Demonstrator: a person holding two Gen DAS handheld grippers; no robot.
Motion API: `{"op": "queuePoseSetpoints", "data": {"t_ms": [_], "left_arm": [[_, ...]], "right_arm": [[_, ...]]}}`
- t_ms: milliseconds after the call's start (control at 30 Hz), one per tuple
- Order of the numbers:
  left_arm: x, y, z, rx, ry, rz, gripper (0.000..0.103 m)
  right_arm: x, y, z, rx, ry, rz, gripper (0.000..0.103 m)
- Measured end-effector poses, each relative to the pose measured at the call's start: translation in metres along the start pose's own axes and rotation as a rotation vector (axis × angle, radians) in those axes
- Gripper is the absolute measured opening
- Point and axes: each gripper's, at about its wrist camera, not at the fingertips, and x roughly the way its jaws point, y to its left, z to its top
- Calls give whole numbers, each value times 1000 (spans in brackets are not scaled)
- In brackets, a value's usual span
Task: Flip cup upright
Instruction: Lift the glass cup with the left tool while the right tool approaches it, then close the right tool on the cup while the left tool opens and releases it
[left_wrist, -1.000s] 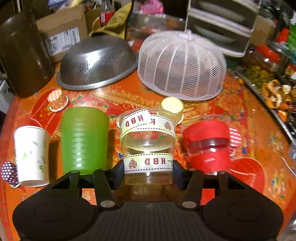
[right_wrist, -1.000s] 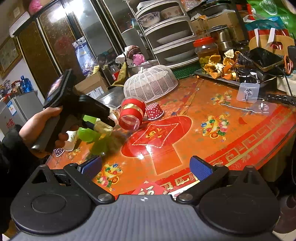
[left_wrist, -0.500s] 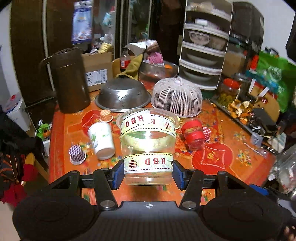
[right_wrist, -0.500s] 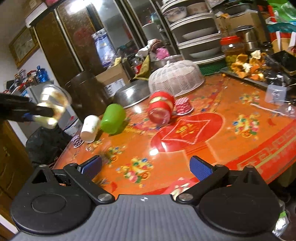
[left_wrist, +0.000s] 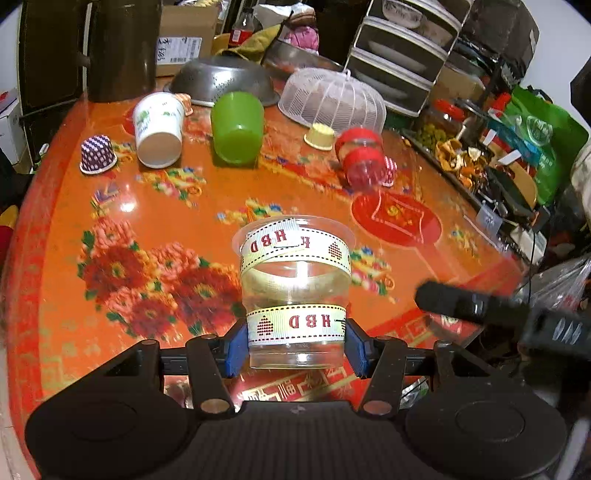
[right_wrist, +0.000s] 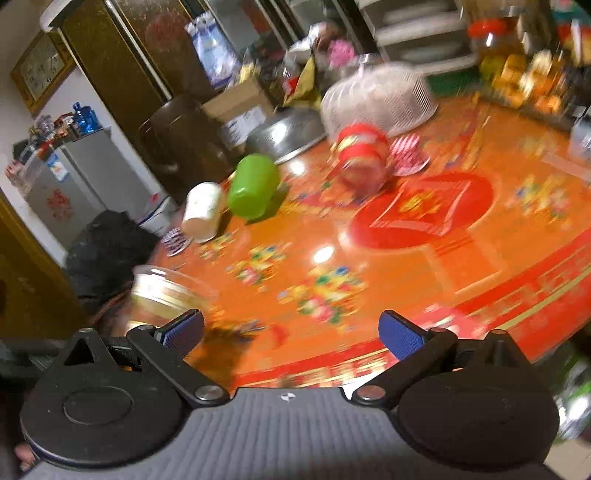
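Warm indoor light falls from overhead, throwing white glare spots on the glossy orange table (left_wrist: 155, 206) in both views. The left wrist view is mostly sharp, though the right gripper (left_wrist: 495, 310) at its right edge smears with motion. The right wrist view is blurred throughout, worst toward the upper right. Fisheye distortion bends both frames' edges; corners fall dark.

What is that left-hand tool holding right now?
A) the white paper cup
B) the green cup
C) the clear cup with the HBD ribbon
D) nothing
C: the left gripper has its blue pads pressed on both sides of the clear cup; the green cup lies far back on the table.
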Motion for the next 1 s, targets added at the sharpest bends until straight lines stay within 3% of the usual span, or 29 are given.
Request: {"op": "queuePoseSetpoints", "data": {"t_ms": [167,400,500,800,1000], "left_arm": [[9,8,-9,-46,38,-54,57],[11,16,-13,-84,31,-87,57],[12,19,-13,-98,34,-105,57],[13,24,-11,-111,43,-130,57],[12,25,-12,-121,41,-132,57]], "right_arm": [[28,21,18,100,148,27,102],[74,54,26,96,323,27,102],[84,59,27,98,346,6,101],[92,68,32,57,370,-75,77],[92,66,33,60,369,-84,70]]}}
